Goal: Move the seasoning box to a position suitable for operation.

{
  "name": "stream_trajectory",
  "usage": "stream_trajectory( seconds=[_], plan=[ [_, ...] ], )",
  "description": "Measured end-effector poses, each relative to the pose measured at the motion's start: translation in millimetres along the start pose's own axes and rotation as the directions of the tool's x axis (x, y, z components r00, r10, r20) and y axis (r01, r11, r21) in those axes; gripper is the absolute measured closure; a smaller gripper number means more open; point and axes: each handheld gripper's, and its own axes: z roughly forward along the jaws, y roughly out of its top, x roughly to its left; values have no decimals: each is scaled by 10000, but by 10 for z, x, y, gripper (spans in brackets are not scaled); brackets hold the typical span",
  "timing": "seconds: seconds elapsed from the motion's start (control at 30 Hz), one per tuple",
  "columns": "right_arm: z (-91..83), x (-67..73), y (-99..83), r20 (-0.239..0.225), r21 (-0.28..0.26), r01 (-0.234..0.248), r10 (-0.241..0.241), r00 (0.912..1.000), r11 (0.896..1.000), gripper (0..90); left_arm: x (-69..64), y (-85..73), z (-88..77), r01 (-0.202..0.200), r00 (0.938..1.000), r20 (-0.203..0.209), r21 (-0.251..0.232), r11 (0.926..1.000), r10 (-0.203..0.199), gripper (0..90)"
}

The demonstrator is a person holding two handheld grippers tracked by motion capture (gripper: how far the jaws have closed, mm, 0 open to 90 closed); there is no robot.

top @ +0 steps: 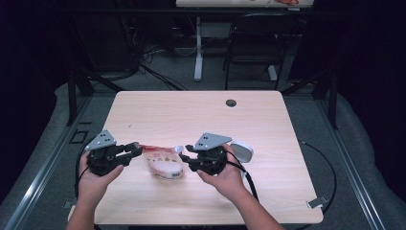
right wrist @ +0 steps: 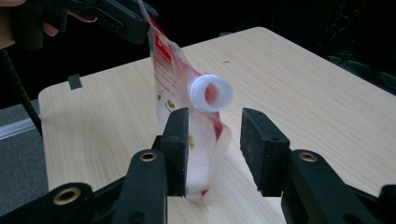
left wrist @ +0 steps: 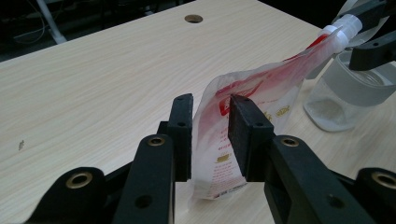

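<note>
Evenly lit from overhead on the table (top: 201,120), pale wood bright, soft short shadows only. Murky, near black beyond its edges. Slightly soft and grainy throughout; close black fingers (left wrist: 182,135) underexposed, detail lost.

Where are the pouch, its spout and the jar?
pouch (left wrist: 261,88), left gripper view, on its red printed side
spout (right wrist: 212,93), right gripper view, on the white ring of its open mouth
jar (left wrist: 341,100), left gripper view, on its clear wall
</note>
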Motion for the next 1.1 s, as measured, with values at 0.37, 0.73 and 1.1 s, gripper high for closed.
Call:
stream_trajectory(
  seconds=[0.37, 0.73, 1.1],
  plan=[
    [93, -1, 25, -76, -93, -167, 166, 9998, 9998, 684, 7, 0, -8, 91, 9999, 98, 8, 10000, -92, 723],
    [89, 21, 32, 7, -96, -75, 75, 10000, 9999, 703, 8, -2, -22, 209, 9998, 23, 25, 9998, -209, 808],
    [77, 18, 33, 5, -66, -189, 189, 9998, 9998, 704, -25, 1, -22, -23, 10000, -56, -33, 10000, 23, 895]
  ],
)
